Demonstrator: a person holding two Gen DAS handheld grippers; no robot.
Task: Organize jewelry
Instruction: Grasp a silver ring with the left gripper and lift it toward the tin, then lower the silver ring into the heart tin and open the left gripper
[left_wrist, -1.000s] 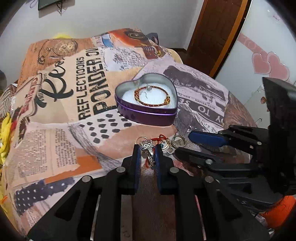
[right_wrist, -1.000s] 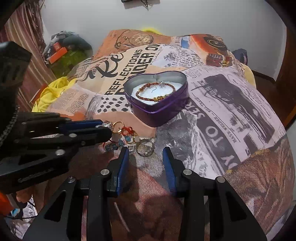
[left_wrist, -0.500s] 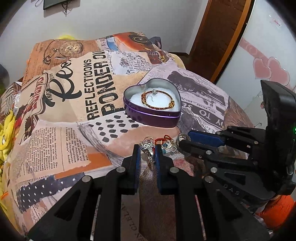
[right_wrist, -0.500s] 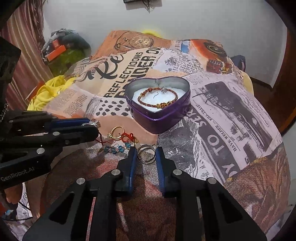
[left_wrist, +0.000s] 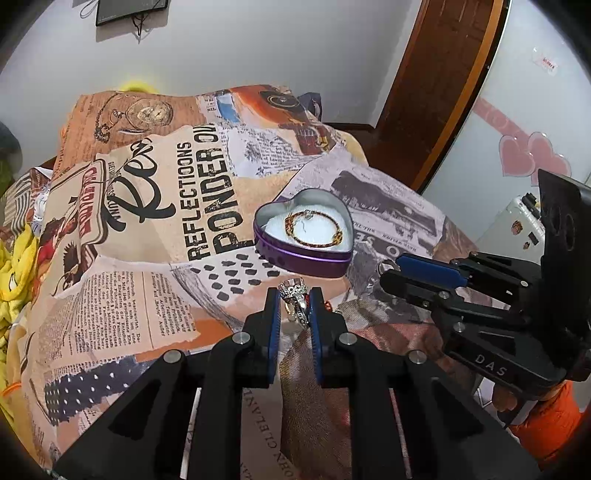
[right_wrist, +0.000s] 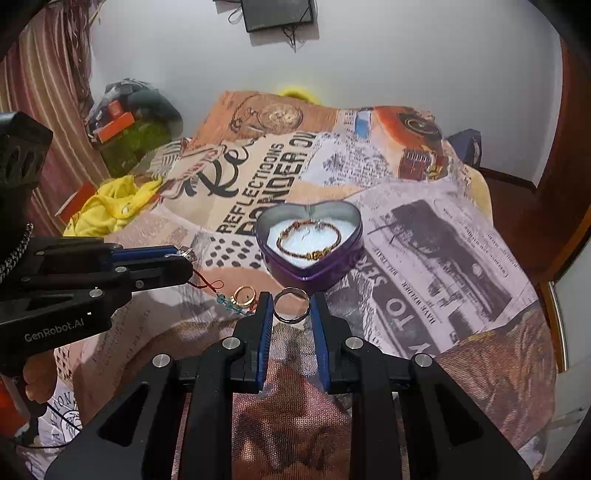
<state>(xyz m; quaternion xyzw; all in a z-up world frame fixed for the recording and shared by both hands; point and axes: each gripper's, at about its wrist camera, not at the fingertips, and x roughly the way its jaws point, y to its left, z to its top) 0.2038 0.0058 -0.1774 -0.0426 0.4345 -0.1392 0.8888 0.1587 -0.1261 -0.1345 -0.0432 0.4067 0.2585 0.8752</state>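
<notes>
A purple heart-shaped tin (left_wrist: 295, 254) (right_wrist: 317, 273) sits open on the printed bedspread, with a red-gold bracelet (left_wrist: 314, 229) (right_wrist: 308, 240) on its white lining. My left gripper (left_wrist: 293, 295) is shut on a silver crowned ring (left_wrist: 294, 291) and holds it above the cloth, just short of the tin. My right gripper (right_wrist: 291, 304) is shut on a plain silver ring (right_wrist: 291, 304), lifted in front of the tin. A gold ring (right_wrist: 244, 295) and a red-thread charm with blue beads (right_wrist: 221, 297) lie on the cloth by the left gripper (right_wrist: 184, 258).
The printed bedspread (left_wrist: 155, 229) covers the bed. Yellow cloth (right_wrist: 110, 206) and a pile of bags (right_wrist: 133, 122) lie at the left. A wooden door (left_wrist: 436, 88) stands at the back right.
Both grippers have risen from the cloth, each with a ring. The right gripper closed on the plain ring and lifted it. The left gripper lifted the crowned ring towards the tin.
</notes>
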